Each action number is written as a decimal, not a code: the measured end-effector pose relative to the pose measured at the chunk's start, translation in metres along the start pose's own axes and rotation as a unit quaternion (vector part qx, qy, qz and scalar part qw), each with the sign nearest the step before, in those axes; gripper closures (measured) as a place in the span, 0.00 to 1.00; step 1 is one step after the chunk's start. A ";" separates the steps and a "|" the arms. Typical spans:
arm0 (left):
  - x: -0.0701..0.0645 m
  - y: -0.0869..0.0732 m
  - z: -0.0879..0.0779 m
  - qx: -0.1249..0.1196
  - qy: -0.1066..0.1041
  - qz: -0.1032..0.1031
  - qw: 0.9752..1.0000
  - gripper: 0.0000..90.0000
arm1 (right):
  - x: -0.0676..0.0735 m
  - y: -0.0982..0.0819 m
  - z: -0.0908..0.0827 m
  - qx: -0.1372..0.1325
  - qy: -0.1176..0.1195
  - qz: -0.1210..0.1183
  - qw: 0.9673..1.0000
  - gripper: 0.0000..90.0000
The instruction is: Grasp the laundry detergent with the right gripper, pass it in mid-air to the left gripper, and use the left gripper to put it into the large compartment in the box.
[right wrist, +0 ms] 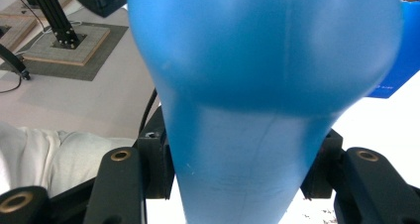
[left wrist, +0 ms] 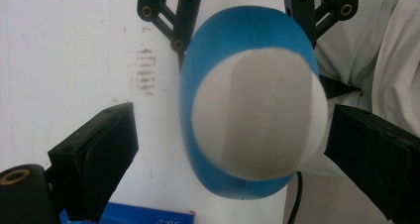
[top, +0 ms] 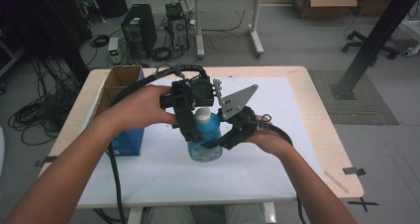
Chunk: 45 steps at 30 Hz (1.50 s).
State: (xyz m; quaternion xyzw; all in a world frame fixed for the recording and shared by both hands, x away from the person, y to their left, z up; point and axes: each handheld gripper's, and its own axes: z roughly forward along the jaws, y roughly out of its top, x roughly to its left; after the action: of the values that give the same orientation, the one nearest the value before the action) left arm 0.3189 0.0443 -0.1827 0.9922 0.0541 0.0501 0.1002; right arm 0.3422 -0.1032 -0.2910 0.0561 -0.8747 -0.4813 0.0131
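Note:
A blue bottle with a white cap is upright over the white mat at the middle of the table. My right gripper comes in from the right and is shut on the bottle's body, with a jaw pressing each side of its narrower part. My left gripper points down over the top. Its jaws straddle the cap and stand open, and a gap shows beside the left pad. Whether the bottle's base touches the mat I cannot tell.
An open blue cardboard box stands on the table's left side, close to the left forearm. The black cables trail from both grippers across the table. On the floor beyond the table stand a computer tower and a second desk.

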 end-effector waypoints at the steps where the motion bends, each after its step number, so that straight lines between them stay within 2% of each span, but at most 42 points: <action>1: 0.000 0.000 0.000 0.000 0.000 0.000 1.000 0.07 | 0.000 0.000 0.000 0.000 0.000 0.000 1.000 0.49; 9: 0.000 0.003 0.003 -0.002 0.000 0.004 1.000 0.09 | 0.000 0.001 0.000 0.000 0.000 0.000 1.000 0.49; 14: 0.000 0.004 0.004 -0.004 0.000 0.005 1.000 0.15 | 0.000 0.000 0.000 0.001 -0.001 0.002 1.000 0.49; 17: 0.000 0.003 0.004 -0.005 -0.005 0.006 1.000 0.23 | 0.000 0.000 0.000 0.001 0.000 0.002 1.000 0.49; 28: -0.001 0.004 0.006 -0.003 -0.009 0.006 1.000 0.27 | -0.001 0.001 0.000 0.000 -0.001 0.001 1.000 0.49; 45: -0.001 0.005 0.007 -0.004 -0.012 0.009 1.000 0.41 | 0.000 0.000 0.002 0.003 0.000 0.003 1.000 0.49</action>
State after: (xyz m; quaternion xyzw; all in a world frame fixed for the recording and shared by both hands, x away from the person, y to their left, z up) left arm 0.3188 0.0380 -0.1887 0.9928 0.0439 0.0396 0.1044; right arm 0.3419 -0.1014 -0.2927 0.0540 -0.8765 -0.4782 0.0146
